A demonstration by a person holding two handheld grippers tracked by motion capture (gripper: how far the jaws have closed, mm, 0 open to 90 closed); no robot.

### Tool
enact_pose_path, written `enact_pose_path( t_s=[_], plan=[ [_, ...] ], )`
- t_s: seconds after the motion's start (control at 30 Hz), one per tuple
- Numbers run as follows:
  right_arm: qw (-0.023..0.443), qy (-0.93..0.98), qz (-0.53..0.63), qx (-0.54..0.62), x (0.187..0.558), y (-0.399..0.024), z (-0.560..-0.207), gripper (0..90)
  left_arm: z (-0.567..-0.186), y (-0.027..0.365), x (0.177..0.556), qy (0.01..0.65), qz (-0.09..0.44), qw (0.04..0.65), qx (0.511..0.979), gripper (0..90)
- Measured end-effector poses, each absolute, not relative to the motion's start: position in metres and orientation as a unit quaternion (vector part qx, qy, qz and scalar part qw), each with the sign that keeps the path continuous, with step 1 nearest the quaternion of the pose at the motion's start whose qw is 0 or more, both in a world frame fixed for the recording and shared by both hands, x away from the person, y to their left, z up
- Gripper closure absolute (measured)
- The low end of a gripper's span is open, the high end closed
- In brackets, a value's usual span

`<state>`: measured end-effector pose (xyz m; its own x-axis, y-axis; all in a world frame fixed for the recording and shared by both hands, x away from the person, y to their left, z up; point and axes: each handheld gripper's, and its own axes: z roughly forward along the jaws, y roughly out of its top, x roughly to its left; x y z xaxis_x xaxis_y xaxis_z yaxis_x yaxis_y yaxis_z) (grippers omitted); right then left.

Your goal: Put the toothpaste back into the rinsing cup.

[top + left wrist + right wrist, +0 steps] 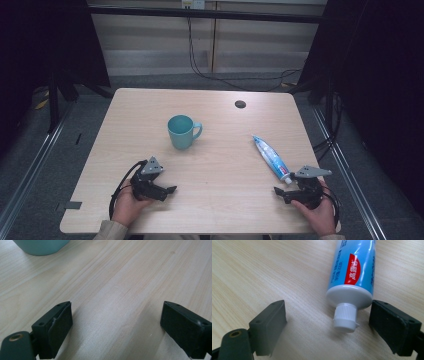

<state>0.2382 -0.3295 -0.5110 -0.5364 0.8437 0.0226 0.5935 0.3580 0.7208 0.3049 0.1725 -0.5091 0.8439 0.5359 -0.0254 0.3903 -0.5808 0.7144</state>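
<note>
At a pale wooden table [220, 165], you hold the right hand-held gripper [327, 322] low at the near right, its jaws spread wide apart with the white cap [345, 317] of a toothpaste tube [270, 157] lying between them, nearer one jaw than the other. Nothing is clamped yet. The tube lies flat on the right side of the table, its long axis running from far-left to near-right, cap end pointing toward you and the crimped tail pointing away toward the far edge. To take it well, slide forward past the cap so the pads meet the firm shoulder of the tube, centre it between the jaws, and close across its width, not along its length; a pinch on the cap alone would likely let the body swing. Your left hand-held gripper [159, 186] rests at the near left, jaws likewise wide apart over bare wood, holding nothing. A teal mug [182, 131] stands upright near the middle, handle to the right, well apart from the tube.
</note>
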Motion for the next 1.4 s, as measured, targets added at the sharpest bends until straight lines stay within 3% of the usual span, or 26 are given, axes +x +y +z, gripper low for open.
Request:
enact_pose_path(
  t_s=[0.87, 1.4],
  plan=[
    [0.155, 0.833, 0.278, 0.452, 0.261, -0.326, -0.486, 17.8, -0.509, 0.172, 0.305, 0.262, 0.097, 0.376, 0.884, 10.3],
    [0.106, 0.851, 0.233, 0.457, 0.295, -0.315, -0.471, 25.5, -0.509, 0.172, 0.305, 0.262, 0.096, 0.377, 0.883, 10.3]
  ],
)
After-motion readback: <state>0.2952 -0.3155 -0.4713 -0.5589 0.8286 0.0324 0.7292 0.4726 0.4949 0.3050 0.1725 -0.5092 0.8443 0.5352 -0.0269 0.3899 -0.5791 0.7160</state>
